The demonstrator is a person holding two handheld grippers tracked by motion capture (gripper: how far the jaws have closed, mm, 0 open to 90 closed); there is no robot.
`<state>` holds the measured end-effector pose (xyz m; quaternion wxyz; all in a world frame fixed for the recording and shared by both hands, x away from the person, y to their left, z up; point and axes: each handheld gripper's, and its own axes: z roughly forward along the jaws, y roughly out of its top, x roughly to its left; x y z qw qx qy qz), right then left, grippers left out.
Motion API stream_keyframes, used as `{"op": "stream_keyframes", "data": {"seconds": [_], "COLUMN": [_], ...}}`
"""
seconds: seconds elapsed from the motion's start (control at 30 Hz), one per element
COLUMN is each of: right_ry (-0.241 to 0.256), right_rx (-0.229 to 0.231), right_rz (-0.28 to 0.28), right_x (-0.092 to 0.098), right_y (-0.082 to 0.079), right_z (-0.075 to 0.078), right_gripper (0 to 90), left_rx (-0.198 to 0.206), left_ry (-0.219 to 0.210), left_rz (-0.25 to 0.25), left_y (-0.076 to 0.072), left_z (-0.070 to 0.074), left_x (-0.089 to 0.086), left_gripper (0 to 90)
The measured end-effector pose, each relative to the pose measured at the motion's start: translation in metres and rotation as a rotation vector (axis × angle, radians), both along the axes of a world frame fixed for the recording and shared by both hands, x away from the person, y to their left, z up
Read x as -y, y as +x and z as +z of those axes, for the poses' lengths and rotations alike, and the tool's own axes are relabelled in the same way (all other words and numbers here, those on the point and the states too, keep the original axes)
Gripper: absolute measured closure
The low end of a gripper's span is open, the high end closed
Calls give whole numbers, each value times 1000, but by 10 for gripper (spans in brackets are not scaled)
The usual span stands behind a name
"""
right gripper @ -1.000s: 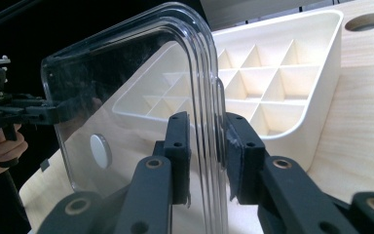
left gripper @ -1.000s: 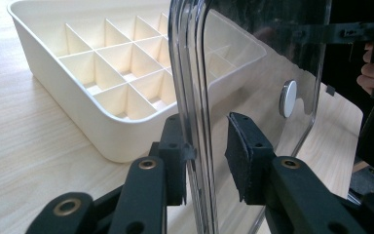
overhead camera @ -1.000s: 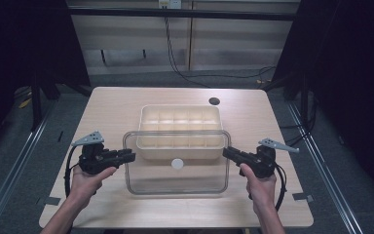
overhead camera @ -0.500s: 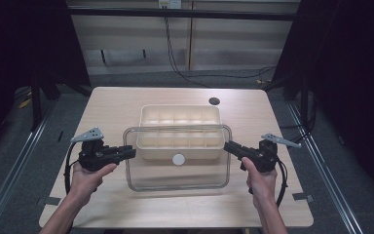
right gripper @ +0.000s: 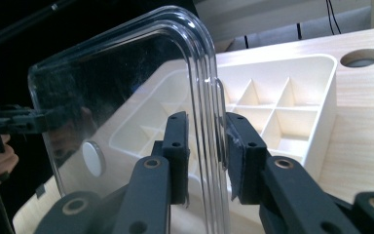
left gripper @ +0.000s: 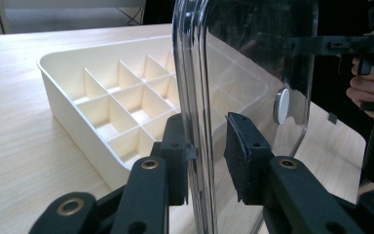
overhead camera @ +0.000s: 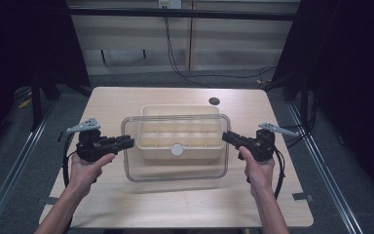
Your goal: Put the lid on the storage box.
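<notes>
A clear lid (overhead camera: 175, 161) with a round white knob (overhead camera: 177, 149) hangs above the table, over the near half of a cream divider tray (overhead camera: 181, 130). The left gripper (overhead camera: 126, 143) grips its left edge and the right gripper (overhead camera: 228, 137) its right edge.

From the high view the lid looks roughly flat and level. The left gripper view adds what that angle hides: the rim (left gripper: 195, 97) runs between the two black jaws, one pad against it, the other seemingly a hair off, though the clear plastic makes that hard to judge. In the right gripper view both jaws press on the rim (right gripper: 209, 126), and the tray's square compartments (right gripper: 268, 105) stand bare.

The pale wooden table (overhead camera: 126, 204) has a round hole (overhead camera: 214, 101) near its far edge. Around it lie grey floor, metal rails (overhead camera: 14, 165), dark curtains and a cable (overhead camera: 173, 53) down the back wall.
</notes>
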<state>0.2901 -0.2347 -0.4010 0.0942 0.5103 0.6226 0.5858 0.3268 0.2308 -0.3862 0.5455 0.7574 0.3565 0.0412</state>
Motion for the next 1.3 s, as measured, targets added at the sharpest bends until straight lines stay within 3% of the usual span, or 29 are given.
{"op": "stream_keyframes", "data": {"seconds": [0.57, 0.9, 1.17, 1.3], "right_ry": [-2, -13, 6, 12], "right_rx": [16, 39, 48, 49], "right_rz": [6, -1, -5, -6], "right_x": [1, 1, 5, 6], "right_y": [14, 27, 37, 41], "right_z": [16, 28, 31, 35], "right_gripper": [728, 729, 735, 735], "left_rx": [34, 50, 56, 72], "left_ry": [-2, 21, 1, 27], "left_rz": [-2, 8, 18, 12], "left_y": [15, 27, 35, 40], "left_z": [17, 23, 29, 35], "left_x": [1, 4, 7, 8], "left_gripper": [706, 695, 697, 696]}}
